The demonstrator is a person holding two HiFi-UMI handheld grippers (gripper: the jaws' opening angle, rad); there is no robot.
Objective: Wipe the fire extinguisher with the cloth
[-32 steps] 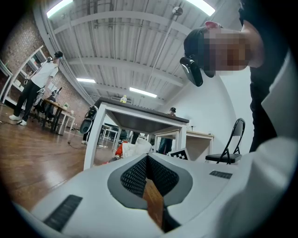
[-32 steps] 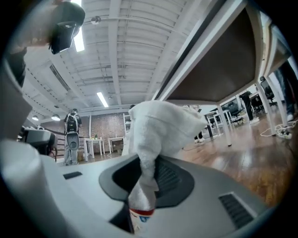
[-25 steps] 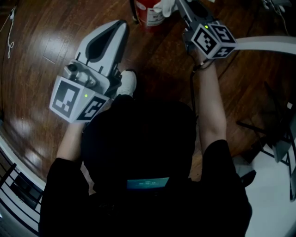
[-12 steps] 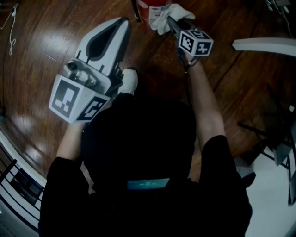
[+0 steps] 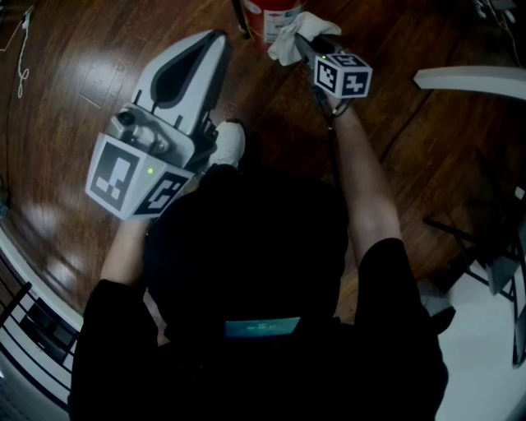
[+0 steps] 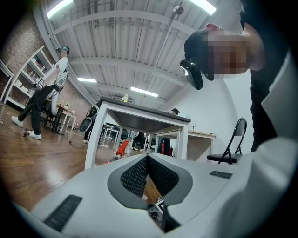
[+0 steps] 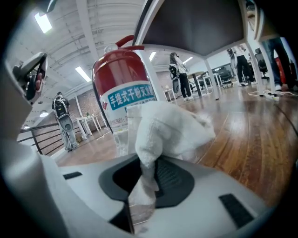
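Note:
The red fire extinguisher (image 5: 274, 15) stands on the wooden floor at the top edge of the head view. In the right gripper view the fire extinguisher (image 7: 122, 95) rises just beyond the jaws, with its blue-and-white label facing me. A white cloth (image 5: 294, 37) is bunched against its lower right side. My right gripper (image 5: 302, 41) is shut on the cloth (image 7: 170, 130), which bulges out past the jaws. My left gripper (image 5: 215, 41) is held away from the extinguisher at the left, shut with nothing in it. In its own view the left gripper (image 6: 147, 159) points across the room.
A white table edge (image 5: 468, 78) juts in at the right, with black stand legs (image 5: 472, 238) below it. My white shoe (image 5: 228, 146) is on the floor between the arms. A thin cable (image 5: 18, 57) lies far left. A white table (image 6: 139, 116), a black chair (image 6: 233, 148) and a standing person (image 6: 46, 88) are farther off.
My right gripper has swung left and drawn the cloth down the extinguisher's side, most of it in the first half second. The left gripper has not moved.

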